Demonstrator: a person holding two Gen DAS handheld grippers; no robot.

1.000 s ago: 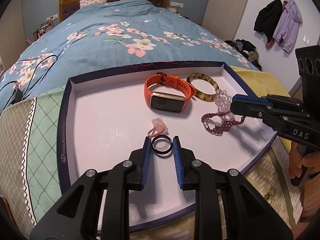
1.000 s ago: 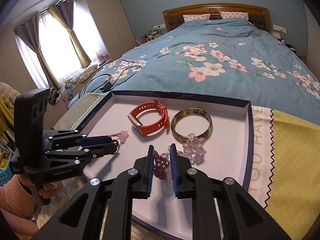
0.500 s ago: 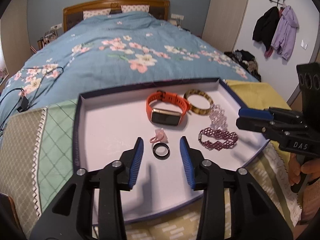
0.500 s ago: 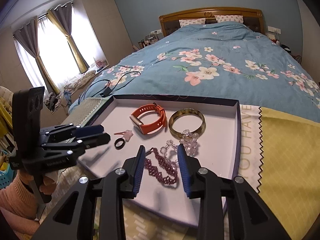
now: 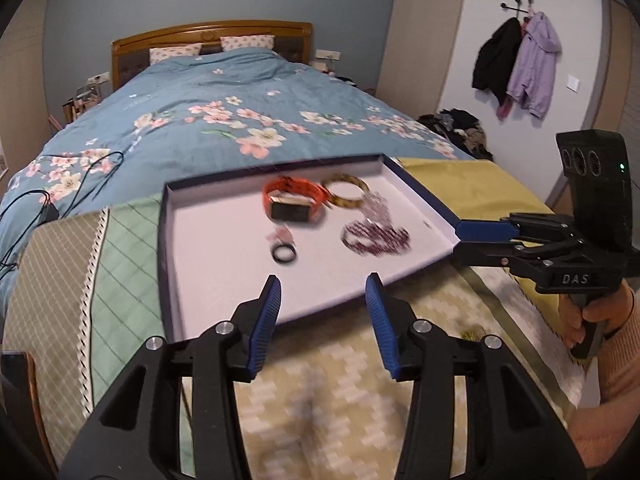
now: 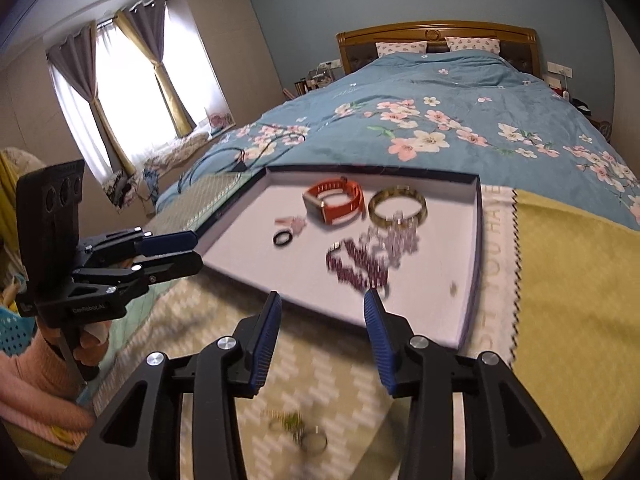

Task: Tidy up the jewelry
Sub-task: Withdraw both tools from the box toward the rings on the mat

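A white tray [image 5: 208,248] with a dark blue rim lies on the bed end. In it lie an orange smartwatch [image 5: 294,200], a tortoiseshell bangle [image 5: 346,191], a clear bead bracelet [image 5: 376,206], a purple bead bracelet [image 5: 376,238], a black ring [image 5: 284,255] and a small pink piece [image 5: 282,235]. My left gripper [image 5: 323,284] is open and empty, back from the tray's near edge. My right gripper [image 6: 322,300] is open and empty, also short of the tray [image 6: 440,280]. The purple bracelet [image 6: 358,266] and black ring [image 6: 282,238] lie ahead of it.
Patterned cloths cover the bed end under the tray: green [image 5: 124,264], cream [image 5: 320,400] and yellow [image 6: 560,280]. Small loose rings or a chain [image 6: 298,430] lie on the cream cloth near me. Black cables [image 5: 48,196] lie on the blue floral duvet.
Both grippers let go, opened wide and pulled back from the tray. The black ring and the purple bracelet now lie free in the tray.
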